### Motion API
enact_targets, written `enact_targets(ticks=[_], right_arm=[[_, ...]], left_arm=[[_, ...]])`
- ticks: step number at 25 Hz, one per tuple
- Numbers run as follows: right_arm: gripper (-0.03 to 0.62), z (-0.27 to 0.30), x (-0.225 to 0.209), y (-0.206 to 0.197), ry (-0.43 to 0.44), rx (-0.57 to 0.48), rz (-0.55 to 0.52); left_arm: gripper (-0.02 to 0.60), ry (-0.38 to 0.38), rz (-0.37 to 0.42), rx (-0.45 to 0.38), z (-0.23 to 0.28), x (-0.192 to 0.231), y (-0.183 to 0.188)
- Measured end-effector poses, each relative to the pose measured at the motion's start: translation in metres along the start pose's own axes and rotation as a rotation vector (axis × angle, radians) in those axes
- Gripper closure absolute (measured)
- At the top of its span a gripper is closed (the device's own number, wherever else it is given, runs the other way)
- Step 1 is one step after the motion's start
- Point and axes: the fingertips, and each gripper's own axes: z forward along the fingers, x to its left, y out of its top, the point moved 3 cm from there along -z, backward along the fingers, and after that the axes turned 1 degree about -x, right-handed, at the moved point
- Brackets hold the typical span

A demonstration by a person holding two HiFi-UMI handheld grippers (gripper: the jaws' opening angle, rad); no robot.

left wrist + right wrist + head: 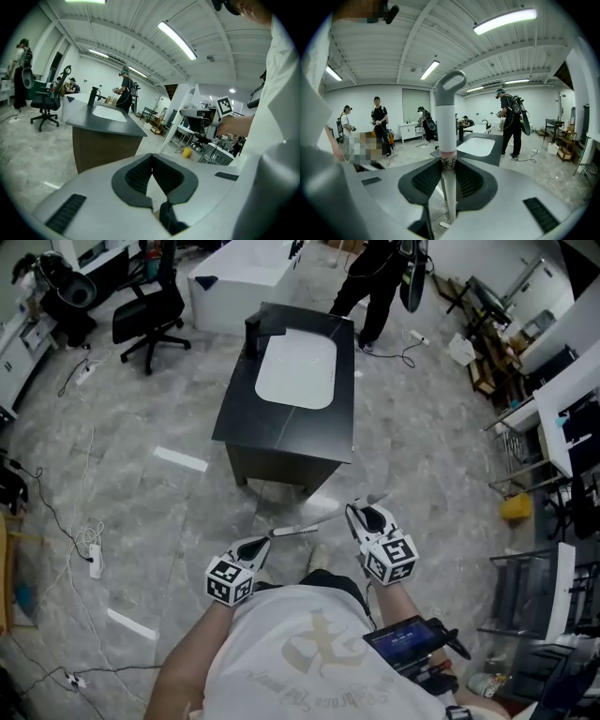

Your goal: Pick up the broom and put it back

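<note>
Right gripper point(448, 177) clamped on broom point(446, 119), pads just below taped band, loop end beyond. Broom off floor, on person's side of sink counter point(281, 427). Left gripper point(152, 161) pinched together, empty. Judged: light, stiff, smooth shaft — may swivel; grip mid-handle.

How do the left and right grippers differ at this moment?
The right gripper is clamped on the upright broom handle; the left gripper is shut, with nothing between its jaws. In the head view, the right gripper reaches farther forward than the left gripper. Both carry a marker cube.
</note>
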Motion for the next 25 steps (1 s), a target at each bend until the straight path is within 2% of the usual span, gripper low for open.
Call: enact_targets(ticks=[13, 18, 25], right_arm=[[0.485, 0.0, 0.037, 0.019, 0.058, -0.017, -0.042], [0.485, -0.004, 0.036, 0.011, 0.031, -0.004, -0.029], [0.485, -0.002, 0.033, 0.012, -0.003, 0.016, -0.02]], left_arm=[[0.569, -0.03, 0.027, -0.039, 0.005, 0.007, 0.018], [0.569, -0.053, 0.04, -0.026, 0.008, 0.009, 0.016], [0.569, -0.059, 0.012, -0.034, 0.007, 0.015, 0.019]])
